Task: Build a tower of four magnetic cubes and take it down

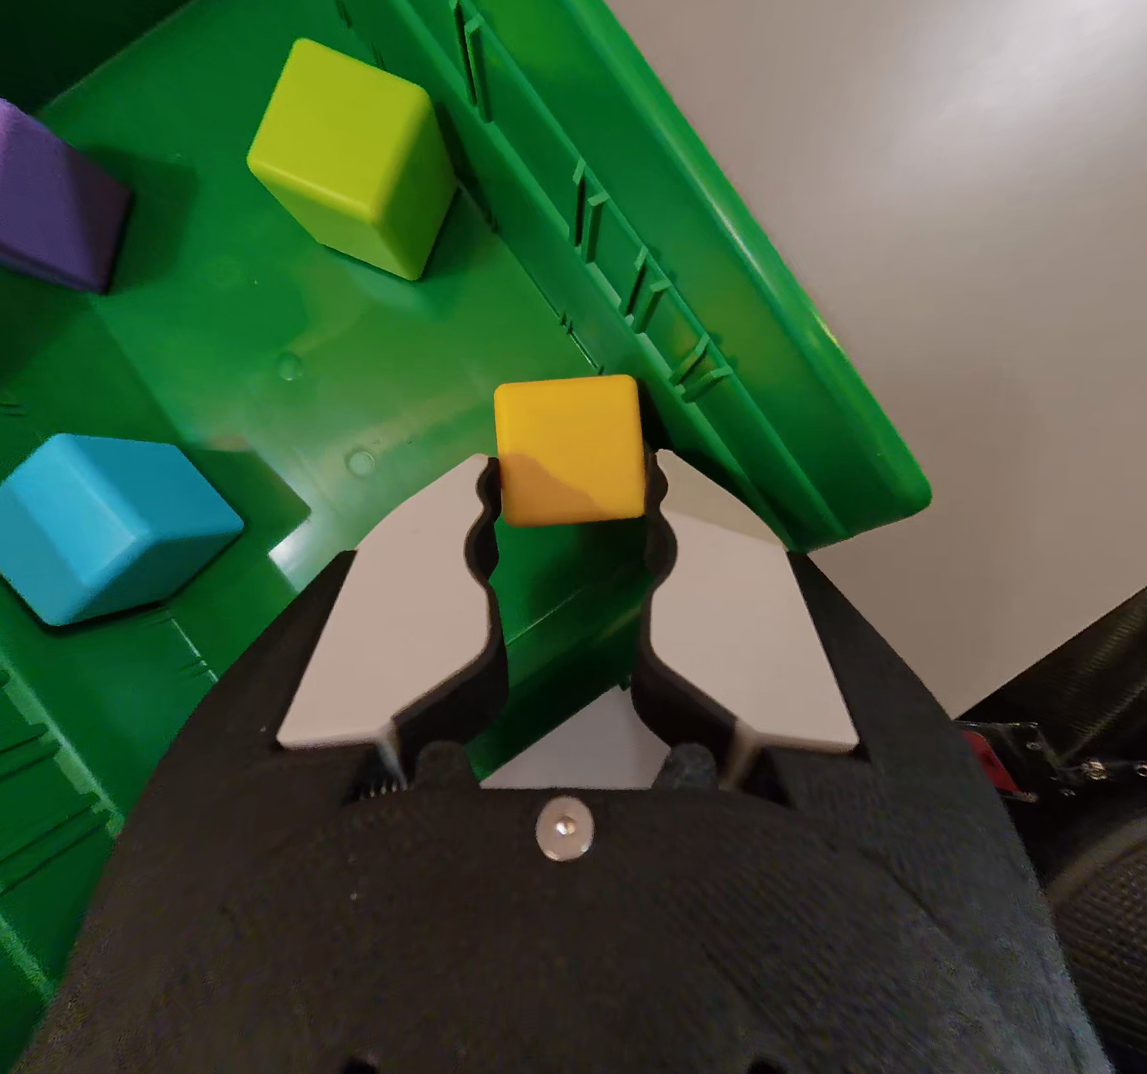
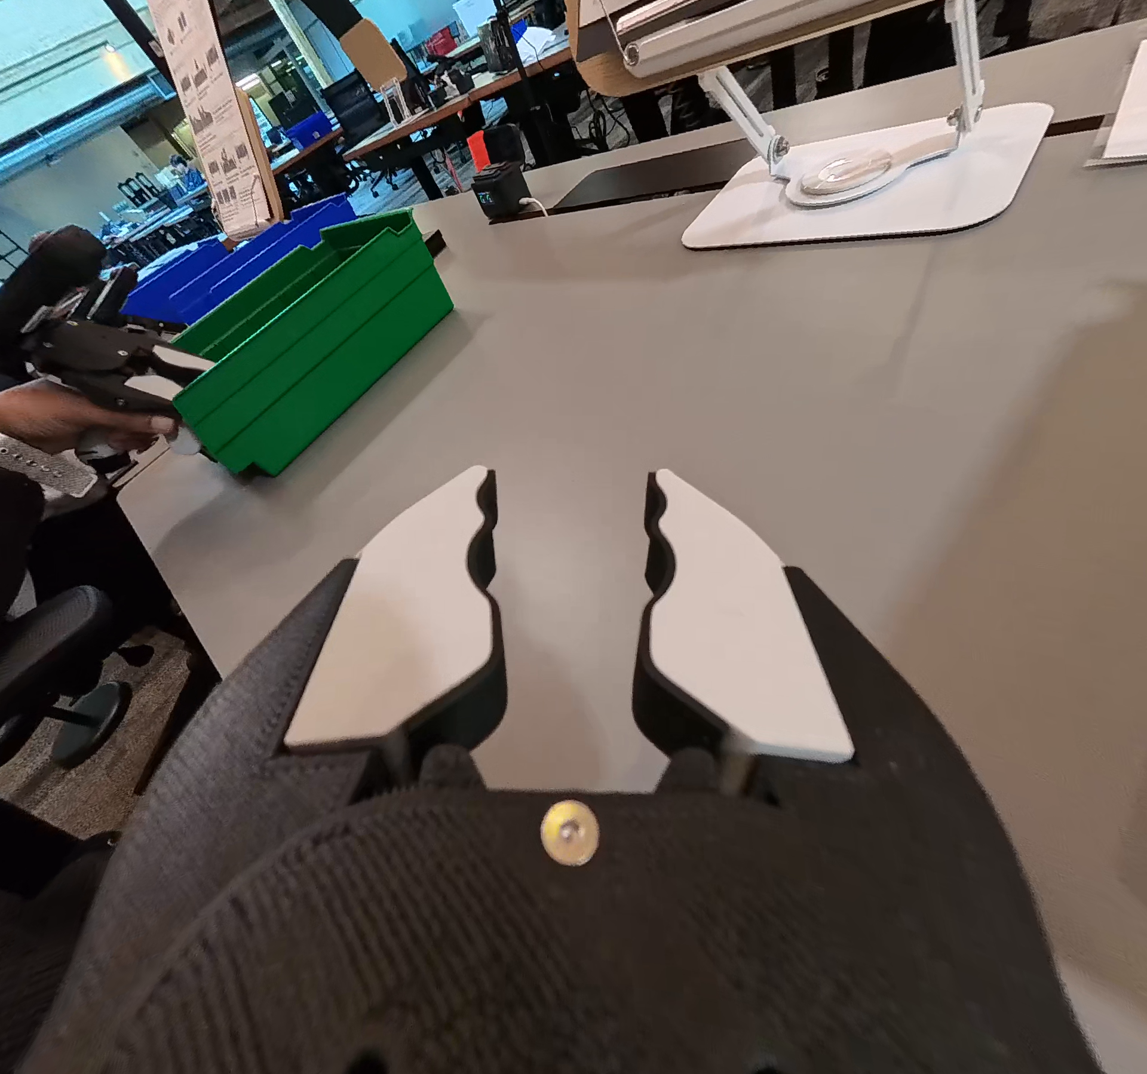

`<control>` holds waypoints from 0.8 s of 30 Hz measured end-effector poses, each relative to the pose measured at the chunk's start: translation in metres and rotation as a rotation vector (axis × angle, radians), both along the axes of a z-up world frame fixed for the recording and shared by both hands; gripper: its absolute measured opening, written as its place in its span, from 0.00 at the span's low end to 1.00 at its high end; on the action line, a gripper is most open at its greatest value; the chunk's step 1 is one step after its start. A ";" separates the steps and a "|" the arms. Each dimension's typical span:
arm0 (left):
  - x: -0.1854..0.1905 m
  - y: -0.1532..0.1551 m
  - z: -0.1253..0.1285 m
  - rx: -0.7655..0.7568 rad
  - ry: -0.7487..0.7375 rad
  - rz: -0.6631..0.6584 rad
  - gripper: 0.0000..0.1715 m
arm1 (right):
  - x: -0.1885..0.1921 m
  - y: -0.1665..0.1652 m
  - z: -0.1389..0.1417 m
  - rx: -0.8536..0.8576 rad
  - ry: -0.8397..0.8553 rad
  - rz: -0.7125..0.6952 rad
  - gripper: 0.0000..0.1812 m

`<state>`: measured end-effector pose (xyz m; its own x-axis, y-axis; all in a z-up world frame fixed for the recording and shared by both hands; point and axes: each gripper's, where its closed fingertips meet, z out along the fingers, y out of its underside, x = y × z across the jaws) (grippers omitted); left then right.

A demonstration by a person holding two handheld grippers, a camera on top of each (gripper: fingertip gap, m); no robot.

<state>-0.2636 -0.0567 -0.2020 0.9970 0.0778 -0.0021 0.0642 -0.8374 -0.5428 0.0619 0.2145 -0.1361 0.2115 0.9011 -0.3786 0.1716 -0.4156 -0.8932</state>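
Left claw (image 1: pixel 571 473): a yellow cube (image 1: pixel 570 449) is pinched by opposite flat faces, inside the green bin (image 1: pixel 714 274).
Right claw (image 2: pixel 571 485): spread, nothing held, above the grey table (image 2: pixel 745 361).
Cube: judged light, rigid, smooth.

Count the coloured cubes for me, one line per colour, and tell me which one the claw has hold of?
Yellow cube: 1, pinched in the left claw above the green bin
Lime green cube: 1, on the bin floor
Blue cube: 1, on the bin floor
Purple cube: 1, on the bin floor, partly out of view
Total: 4
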 end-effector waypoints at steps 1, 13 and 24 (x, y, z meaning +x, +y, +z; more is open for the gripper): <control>0.000 0.000 0.002 0.005 0.007 -0.003 0.27 | 0.000 -0.001 0.000 0.000 0.000 0.004 0.26; 0.003 -0.003 0.135 0.344 0.228 0.006 0.27 | -0.002 -0.003 -0.001 -0.011 0.001 0.016 0.25; 0.164 0.113 0.136 0.409 0.049 -0.614 0.28 | 0.014 -0.005 -0.004 0.000 -0.007 -0.013 0.22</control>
